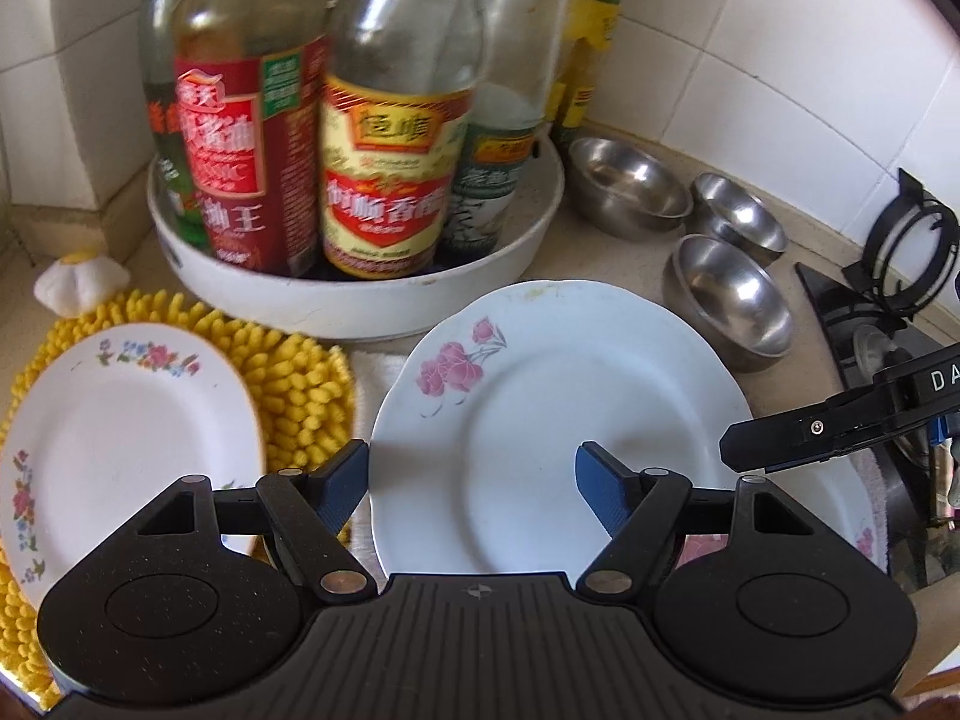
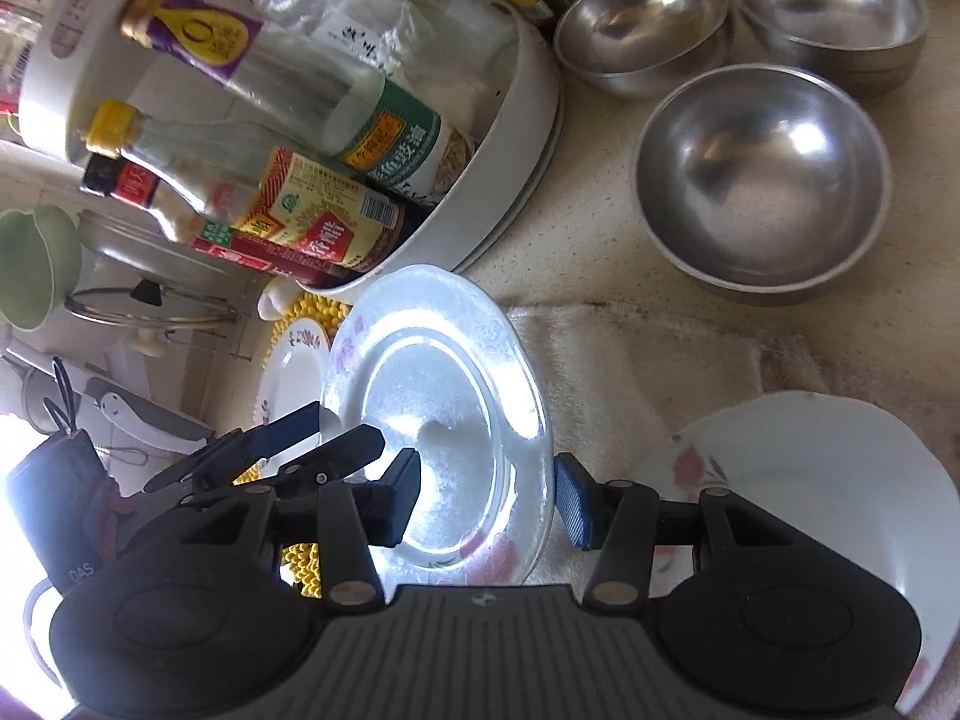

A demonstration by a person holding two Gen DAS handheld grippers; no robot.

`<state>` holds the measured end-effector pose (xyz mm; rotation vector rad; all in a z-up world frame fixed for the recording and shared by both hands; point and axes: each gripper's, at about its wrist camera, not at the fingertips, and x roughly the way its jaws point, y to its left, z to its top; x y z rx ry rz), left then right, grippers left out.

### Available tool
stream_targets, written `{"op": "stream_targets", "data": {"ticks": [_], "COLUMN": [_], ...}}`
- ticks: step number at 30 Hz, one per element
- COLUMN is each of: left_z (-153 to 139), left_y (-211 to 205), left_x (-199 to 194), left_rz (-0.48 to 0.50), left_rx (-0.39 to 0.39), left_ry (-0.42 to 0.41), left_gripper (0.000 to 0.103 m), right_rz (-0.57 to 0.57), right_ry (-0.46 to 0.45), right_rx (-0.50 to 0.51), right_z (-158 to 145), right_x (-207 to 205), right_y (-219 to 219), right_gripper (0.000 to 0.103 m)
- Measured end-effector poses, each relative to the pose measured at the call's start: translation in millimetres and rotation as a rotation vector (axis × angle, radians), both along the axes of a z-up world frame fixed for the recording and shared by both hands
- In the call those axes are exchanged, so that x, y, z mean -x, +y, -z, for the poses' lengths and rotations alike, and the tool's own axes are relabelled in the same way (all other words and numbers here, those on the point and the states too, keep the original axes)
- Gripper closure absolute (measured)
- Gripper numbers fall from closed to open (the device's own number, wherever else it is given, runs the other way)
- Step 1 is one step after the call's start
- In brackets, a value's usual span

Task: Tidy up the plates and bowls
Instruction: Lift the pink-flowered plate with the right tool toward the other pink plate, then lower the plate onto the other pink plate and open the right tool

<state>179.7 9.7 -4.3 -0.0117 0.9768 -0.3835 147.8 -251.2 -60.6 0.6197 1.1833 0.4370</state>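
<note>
The left tongs (image 1: 471, 483) are spread wide over the pink-rose plate (image 1: 558, 414), one finger at its left rim and the other above its well, pinching nothing. The right tongs (image 2: 487, 498) are also spread, straddling the same plate's near edge with neither pad clearly touching it; in the left view one of their fingers reaches in over the plate's right rim.

This plate looks tipped or raised in the right view, but I cannot tell whether anything holds it. A smaller floral plate (image 1: 120, 432) lies on the yellow chenille mat (image 1: 294, 372) to the left. A third plate (image 2: 828, 492), with a pink flower, lies near the right tongs on the cream towel (image 2: 636, 366). Three steel bowls (image 2: 762, 180) stand apart on the bench (image 2: 600, 252), behind the plates and beside the white tray (image 1: 360, 300) of sauce bottles (image 1: 384, 180).

My judgement is that the plates still need stacking and the bowls nesting. The glazed rim is thin and slick, so a shallow pinch could let the plate slide out and chip on the bench. With both tongs crowding one plate, they may knock each other. A wide swing left could clip the tall bottles and topple them; the mat's soft pile may leave a stack sitting crooked
</note>
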Motion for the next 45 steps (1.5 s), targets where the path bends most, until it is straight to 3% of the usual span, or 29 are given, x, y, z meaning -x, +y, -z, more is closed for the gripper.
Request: {"op": "stream_targets", "data": {"ticks": [23, 37, 45], "left_z": [0, 18, 33], "left_y": [-109, -144, -147], "left_x": [34, 45, 44], "left_rz": [0.316, 0.351, 0.333], "left_rx": [-0.001, -0.033, -0.037], "left_ry": [0.008, 0.051, 0.107], "left_gripper": [0.021, 0.02, 0.023], "right_rz": [0.307, 0.327, 0.325], "right_ry": [0.037, 0.086, 0.058], "right_rx": [-0.017, -0.01, 0.055], "right_z": [4, 28, 30], "right_x": [110, 122, 117], "right_y": [-100, -126, -126], "right_gripper": [0.039, 0.039, 0.036]}}
